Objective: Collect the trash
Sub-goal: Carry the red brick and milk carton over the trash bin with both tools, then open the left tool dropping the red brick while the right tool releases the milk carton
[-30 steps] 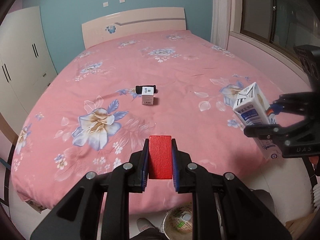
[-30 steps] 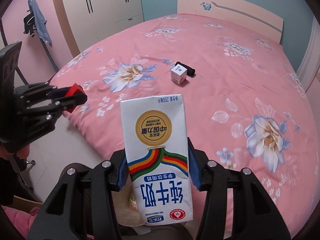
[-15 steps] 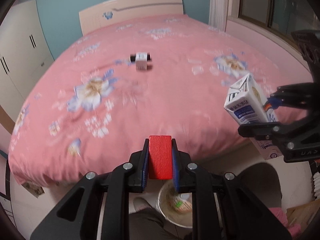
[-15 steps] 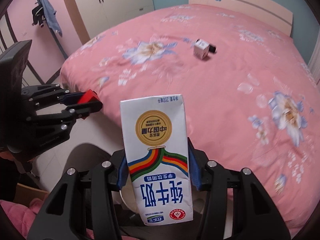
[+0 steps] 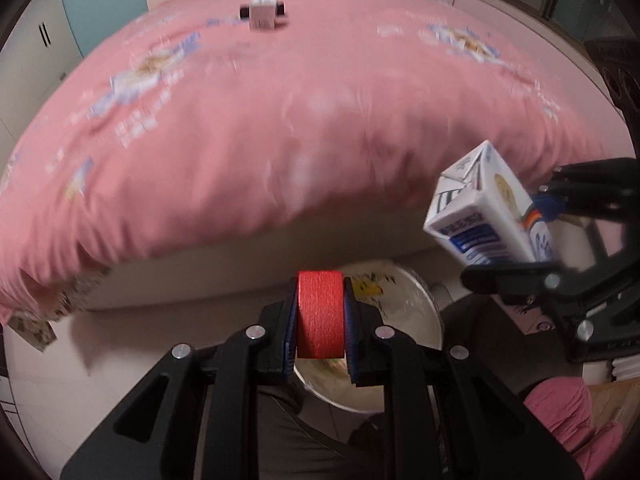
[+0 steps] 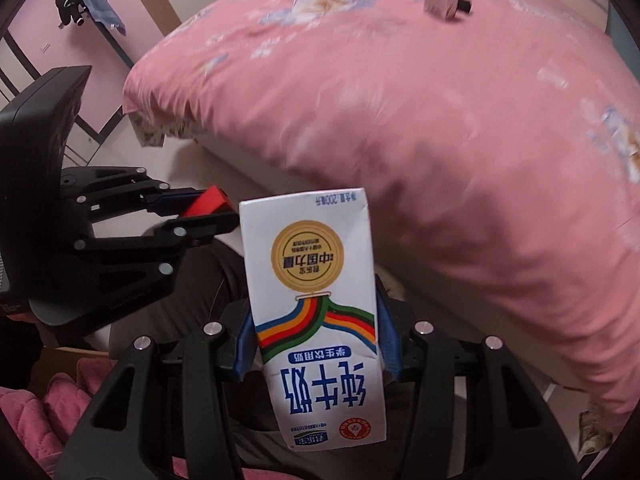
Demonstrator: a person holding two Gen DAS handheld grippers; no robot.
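My left gripper [image 5: 320,312] is shut on a red block [image 5: 320,316] and hangs over a white bin [image 5: 404,312] lined with a plastic bag, on the floor below the bed's foot. My right gripper [image 6: 316,344] is shut on a white milk carton [image 6: 316,312], held upside down; the carton also shows in the left wrist view [image 5: 484,216], to the right of the bin. The left gripper with the red block [image 6: 208,200] shows at the left of the right wrist view. A small white box [image 5: 262,16] and a black cylinder [image 5: 280,10] lie far off on the bed.
The pink flowered bedspread [image 5: 280,120] fills the upper half of both views, its edge hanging just beyond the bin. White wardrobes [image 5: 40,40] stand at the left. A pink padded cloth [image 5: 560,412] and a cardboard box lie at the lower right.
Both grippers have tilted downward and drawn back from the bed. The bed has slid up in both views, and the bin now lies under the left gripper. Both grips are unchanged.
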